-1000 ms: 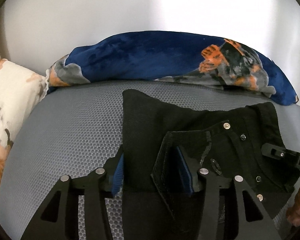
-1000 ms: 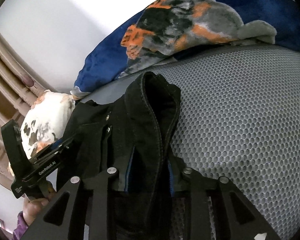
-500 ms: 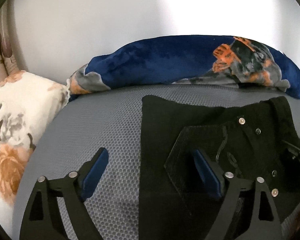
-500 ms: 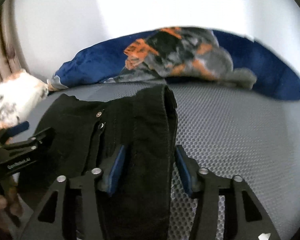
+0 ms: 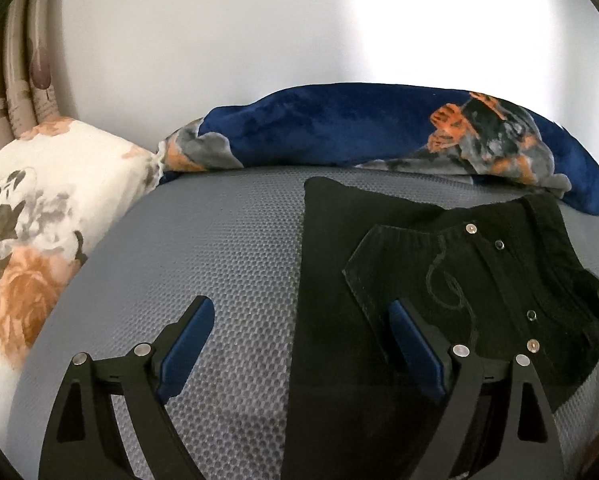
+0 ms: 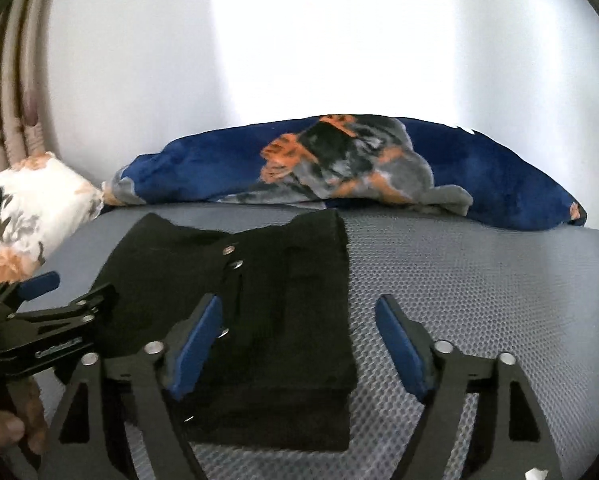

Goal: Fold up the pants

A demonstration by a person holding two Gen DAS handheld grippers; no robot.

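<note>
Pants (image 6: 299, 320), black and already folded into a compact stack, lie flat on the grey mesh mattress (image 6: 459, 280), with the waistband and its metal buttons on top. In the left wrist view they fill the area from 12 to 4 o'clock; in the right wrist view they sit at the centre and toward 9 o'clock.

Left gripper (image 5: 299, 344) is wide open and holds nothing: one pad is over the bare mattress, the other over the back pocket. Right gripper (image 6: 299, 340) is also wide open and empty, with the right edge of the stack between its fingers.

Risks, as I judge them:
- A low finger may catch the pocket edge or waistband and pull the top layer open.
- The two grippers are near each other and could collide.
- A push toward 12 o'clock could slide the stack against the blue blanket (image 6: 219, 168).
</note>
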